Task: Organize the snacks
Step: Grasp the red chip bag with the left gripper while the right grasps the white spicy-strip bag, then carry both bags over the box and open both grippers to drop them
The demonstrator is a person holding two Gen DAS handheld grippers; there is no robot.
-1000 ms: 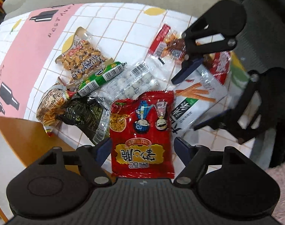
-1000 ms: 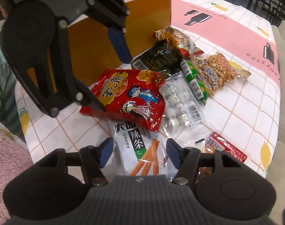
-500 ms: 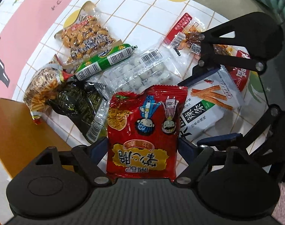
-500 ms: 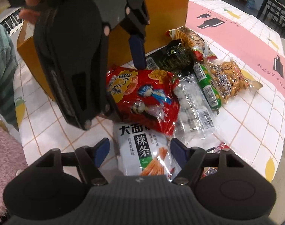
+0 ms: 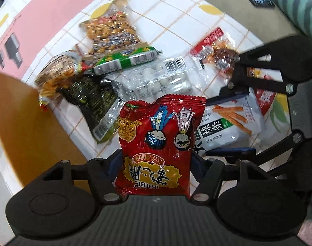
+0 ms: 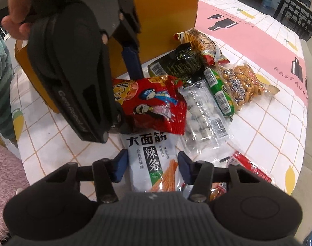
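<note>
Left wrist view: left gripper (image 5: 156, 162) jaws just closing, pinching the red snack bag (image 5: 160, 141). Right gripper (image 6: 151, 166) closing, straddling the white spicy-strip bag (image 6: 153, 160); contact unclear. Risk: slick, puffy film slipping before reaching the orange box (image 6: 164, 22) beyond.

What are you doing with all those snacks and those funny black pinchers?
A person is sorting a pile of snacks on a checked tablecloth, using a two-finger gripper in each hand. The left gripper has just been closing around a red noodle-snack bag and now pinches its sides. The right gripper has been closing around a white spicy-strip packet, which sits between its fingers. An orange box stands open beside the pile; the other packets lie untouched.
</note>
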